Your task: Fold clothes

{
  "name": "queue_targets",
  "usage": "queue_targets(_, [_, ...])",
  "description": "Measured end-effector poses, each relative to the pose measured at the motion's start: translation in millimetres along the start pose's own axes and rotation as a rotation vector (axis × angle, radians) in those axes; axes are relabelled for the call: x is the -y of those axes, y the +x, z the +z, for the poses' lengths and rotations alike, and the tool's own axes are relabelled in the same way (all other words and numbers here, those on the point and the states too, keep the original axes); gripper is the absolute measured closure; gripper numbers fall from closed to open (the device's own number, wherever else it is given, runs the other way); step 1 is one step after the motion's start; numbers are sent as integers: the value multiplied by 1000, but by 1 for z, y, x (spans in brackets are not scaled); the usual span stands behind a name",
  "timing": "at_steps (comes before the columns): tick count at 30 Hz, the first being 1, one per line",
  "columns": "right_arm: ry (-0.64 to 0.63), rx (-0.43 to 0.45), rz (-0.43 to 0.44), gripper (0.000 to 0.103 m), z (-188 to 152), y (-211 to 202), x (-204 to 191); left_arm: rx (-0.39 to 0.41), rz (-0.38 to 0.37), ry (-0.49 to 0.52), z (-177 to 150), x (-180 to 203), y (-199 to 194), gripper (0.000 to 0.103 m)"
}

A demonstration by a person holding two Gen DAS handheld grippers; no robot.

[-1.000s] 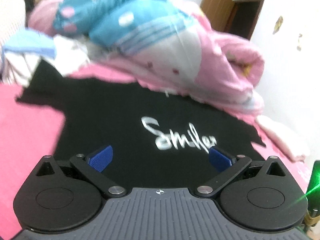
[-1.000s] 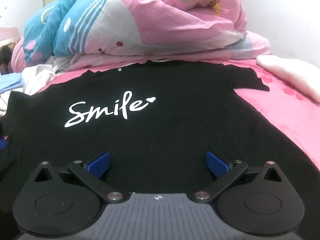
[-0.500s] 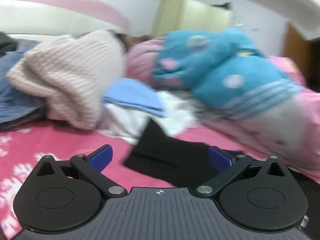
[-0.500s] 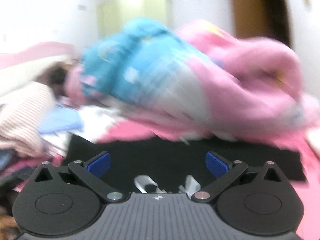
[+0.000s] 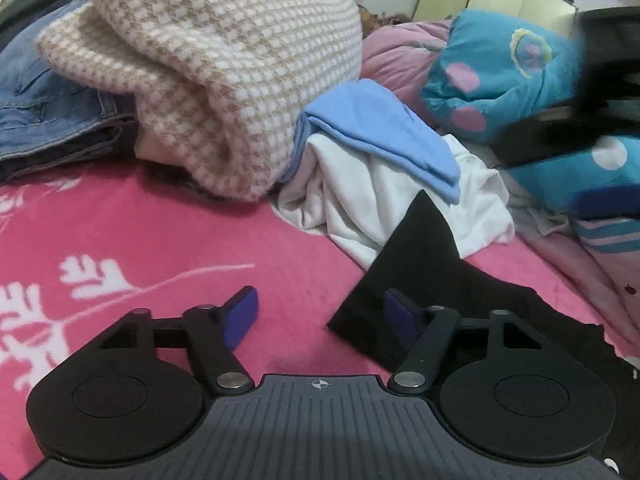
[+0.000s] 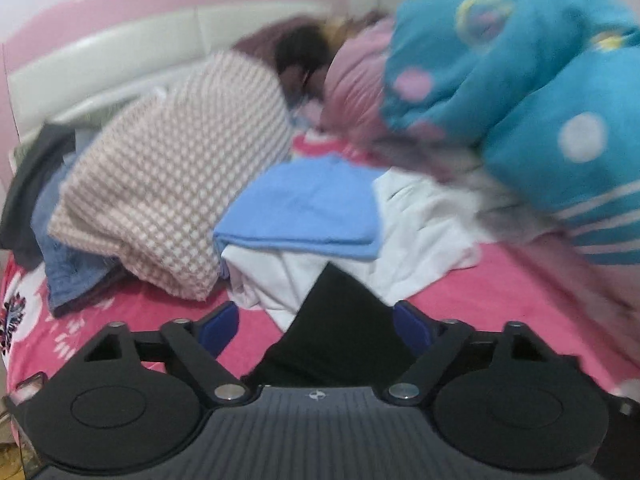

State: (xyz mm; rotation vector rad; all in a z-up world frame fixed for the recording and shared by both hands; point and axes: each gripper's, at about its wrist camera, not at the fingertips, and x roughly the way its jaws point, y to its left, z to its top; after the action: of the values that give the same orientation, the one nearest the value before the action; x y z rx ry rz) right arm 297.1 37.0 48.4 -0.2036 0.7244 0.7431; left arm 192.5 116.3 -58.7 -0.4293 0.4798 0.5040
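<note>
A black T-shirt lies flat on the pink bedspread (image 5: 160,240). Its left sleeve (image 5: 416,256) ends in a pointed corner that reaches up toward the clothes pile. My left gripper (image 5: 322,312) is open and low over the bedspread. Its right fingertip (image 5: 400,314) sits at the sleeve's lower edge, and only bedspread shows between the fingers. In the blurred right wrist view the same black sleeve (image 6: 340,312) runs up between the blue pads of my right gripper (image 6: 316,328), which is open and holds nothing.
Just beyond the sleeve is a pile: a white garment (image 5: 360,208), a folded light-blue one (image 5: 380,132), a checked knit sweater (image 5: 224,60) and jeans (image 5: 40,100). A blue and pink duvet (image 5: 520,60) is heaped at the right. A padded headboard (image 6: 120,48) stands behind.
Both views have swung left, from the shirt's "Smile" print to its left sleeve and the clothes pile. Both grippers' fingers stand somewhat closer together than before.
</note>
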Motion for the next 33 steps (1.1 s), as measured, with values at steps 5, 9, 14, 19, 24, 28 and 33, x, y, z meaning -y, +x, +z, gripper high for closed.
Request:
queue_targets(5, [-25,-99,-14,26,6,52,-13,-19,-30,3,-5,3,8,45])
queue_targets(9, [-44,-168,-43,34,7,88,-22,-34,-46,-14,-6,0,12,56])
queue_targets(14, [-35,-185,-76,40,5,107,-19,-44,-67,-3,-8,2,14,75])
queue_targets(19, [30,-168,-64,72,2,110,-2,-50,-97,-13,-7,1,15,91])
queue_targets(24, [95,-151,-51,97,-2,112,14,-26,-136,-9,-6,3,9,98])
queue_targets(28, [149,-95,-35,99,-3,92,28,34,-190,28,-5,9,-7,98])
queue_targets(33, [222,15,-14,100,-6,46,56,71,-322,151,-5,34,-32,98])
